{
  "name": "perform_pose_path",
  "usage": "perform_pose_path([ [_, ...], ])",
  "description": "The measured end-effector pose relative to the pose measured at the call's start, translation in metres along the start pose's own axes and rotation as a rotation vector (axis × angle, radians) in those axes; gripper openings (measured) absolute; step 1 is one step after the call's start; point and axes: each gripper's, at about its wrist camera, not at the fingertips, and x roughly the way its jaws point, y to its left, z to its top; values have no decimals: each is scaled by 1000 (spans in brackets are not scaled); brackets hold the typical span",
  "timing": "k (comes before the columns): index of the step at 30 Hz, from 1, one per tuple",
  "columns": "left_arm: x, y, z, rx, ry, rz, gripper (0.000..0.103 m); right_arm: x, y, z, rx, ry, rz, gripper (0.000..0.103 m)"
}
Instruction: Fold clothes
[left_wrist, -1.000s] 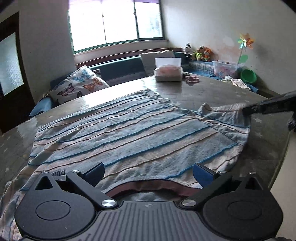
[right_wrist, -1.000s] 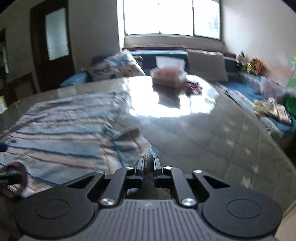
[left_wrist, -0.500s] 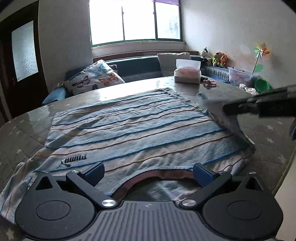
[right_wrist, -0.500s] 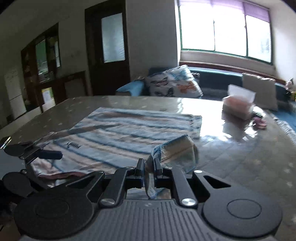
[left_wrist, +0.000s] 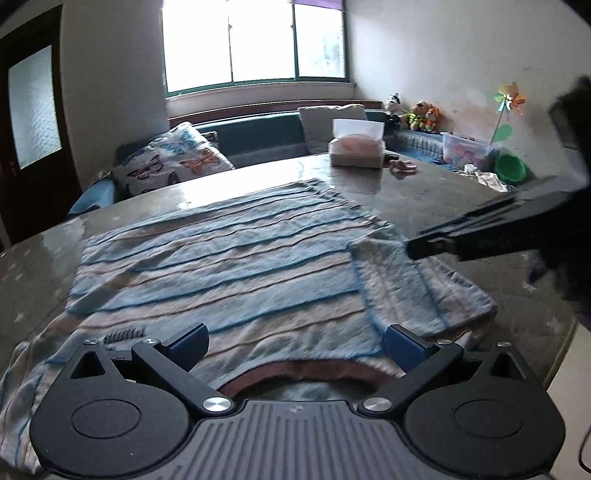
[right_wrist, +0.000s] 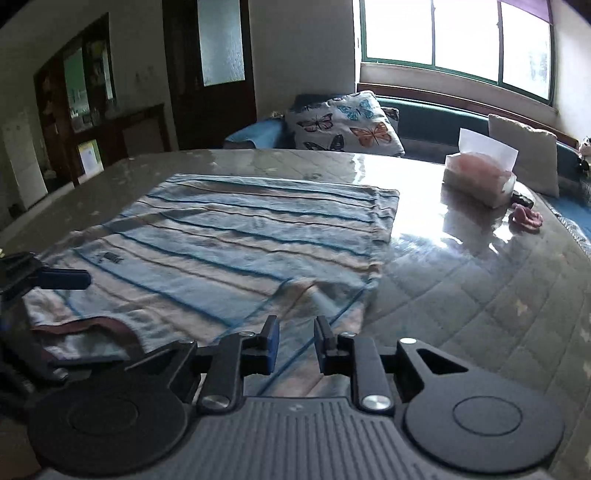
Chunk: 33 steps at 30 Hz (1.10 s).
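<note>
A striped shirt (left_wrist: 229, 266) lies spread flat on the worktop (right_wrist: 461, 280), collar end toward the near edge. Its fabric carries broad bands of pale blue and beige with thin darker blue lines between them. The neckline (left_wrist: 295, 371) has a dull reddish trim (curved, open toward the near edge). One sleeve (left_wrist: 406, 284) is folded inward over the body, lying as a lighter panel with its stripes running lengthways. A small dark mark (right_wrist: 112, 257) sits on the chest. The far hem (right_wrist: 280, 184) lies straight.
</note>
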Motion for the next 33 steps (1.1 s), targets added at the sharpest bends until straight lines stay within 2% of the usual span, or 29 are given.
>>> perform_pose_path([
  [7, 22, -17, 11, 38, 22, -19, 103, 37, -12, 17, -42, 23, -3, 20],
  [11, 34, -21, 12, 40, 41, -25, 103, 59, -20, 18, -57, 55, -46, 18],
  [15, 41, -23, 9, 42, 64, -21, 103, 60, -25, 18, -48, 45, -39, 18],
  [20, 41, -21, 5, 32, 73, -10, 103, 43, -18, 14, -69, 22, -32, 21],
  [22, 40, -19, 4, 29, 73, -4, 103, 31, -12, 8, -72, 17, -7, 32],
  [26, 32, -14, 3, 9, 62, 13, 103, 13, 3, -7, -107, 18, 16, 37],
  [28, 26, -8, 2, -9, 55, 31, 103, 8, 10, -14, -126, 15, 16, 45],
  [33, 4, 20, -5, -61, 33, 109, 103, 8, 26, -28, -171, 34, -1, 51],
])
